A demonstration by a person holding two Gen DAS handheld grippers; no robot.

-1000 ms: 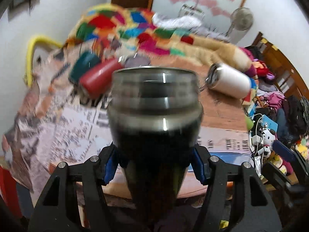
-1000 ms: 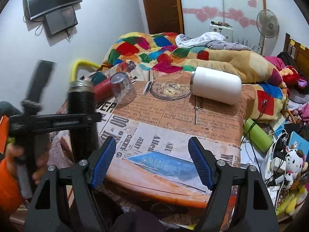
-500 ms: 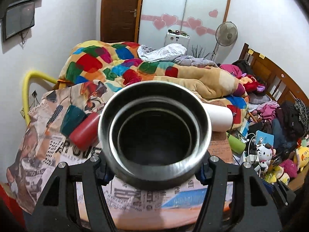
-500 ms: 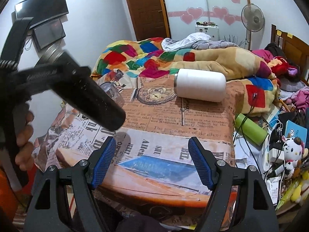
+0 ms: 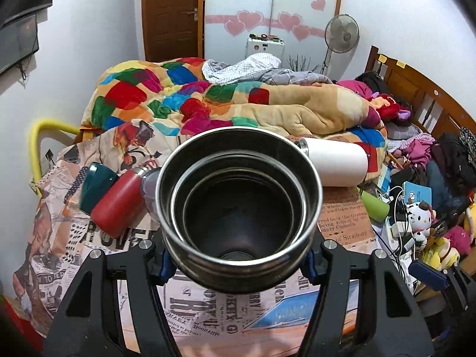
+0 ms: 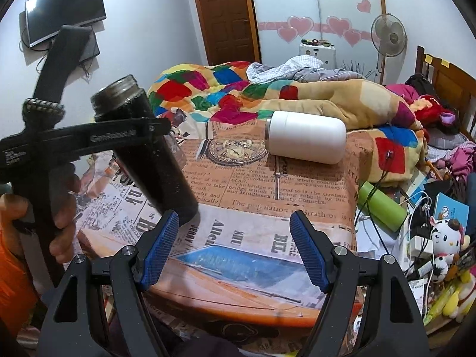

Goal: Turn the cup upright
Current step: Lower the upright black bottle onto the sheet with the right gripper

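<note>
My left gripper (image 5: 238, 263) is shut on a black steel cup (image 5: 239, 208). In the left wrist view its open mouth faces the camera. In the right wrist view the black cup (image 6: 148, 151) is held in the air at the left, tilted, mouth up and to the left, its base close above the table (image 6: 267, 303). My right gripper (image 6: 235, 250) is open and empty over the table's front edge. A white cup (image 6: 306, 141) lies on its side at the back of the table.
A red cup (image 5: 117, 205) and a dark green cup (image 5: 95, 186) lie on their sides at the table's left. A colourful blanket (image 6: 238, 92) covers the bed behind. A green bottle (image 6: 382, 205), cables and toys crowd the right.
The left gripper has swung the black cup from mouth-down-tilted towards mouth-up and lowered its base near the table. The right gripper has held still.
</note>
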